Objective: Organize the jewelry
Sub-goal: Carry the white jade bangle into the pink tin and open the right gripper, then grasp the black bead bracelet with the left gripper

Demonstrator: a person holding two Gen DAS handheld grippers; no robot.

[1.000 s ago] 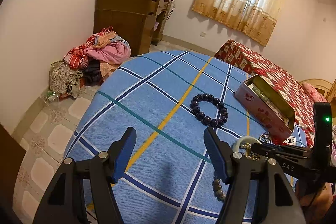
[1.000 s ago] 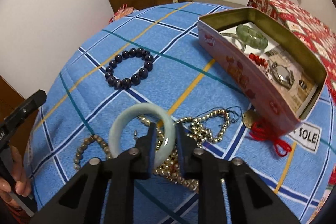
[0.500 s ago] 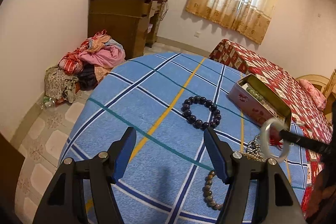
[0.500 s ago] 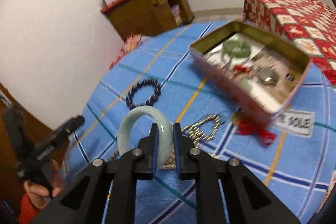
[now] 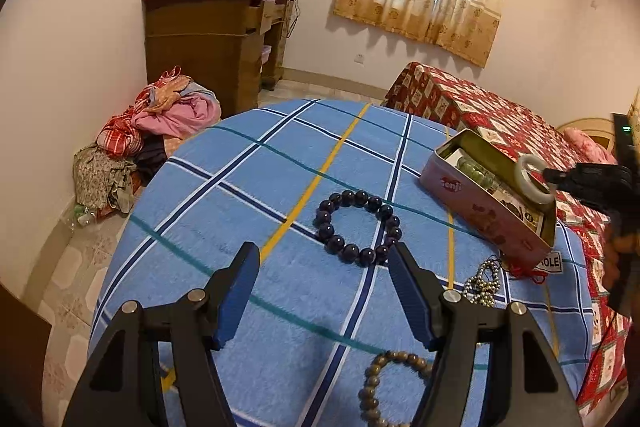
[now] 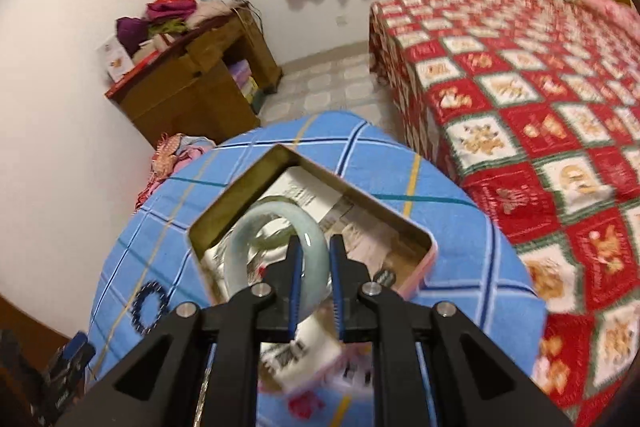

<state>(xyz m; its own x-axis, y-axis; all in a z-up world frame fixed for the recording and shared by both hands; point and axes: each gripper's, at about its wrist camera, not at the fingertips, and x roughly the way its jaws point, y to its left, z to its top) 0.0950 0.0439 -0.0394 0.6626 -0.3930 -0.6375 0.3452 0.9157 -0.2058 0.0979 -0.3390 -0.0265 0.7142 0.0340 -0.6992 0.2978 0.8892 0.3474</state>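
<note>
I have the right gripper clamped on the rim of the pale green bangle, holding it upright above the open tin so it can drop in beside the green bracelet already lying there. The left gripper hangs with its jaws apart and nothing between them, low over the blue checked cloth. The dark bead bracelet lies at its twelve o'clock, I judge next in line; the brown bead bracelet sits at five o'clock.

Both wrist views angled down, sharing the open tin (right nearer)
</note>
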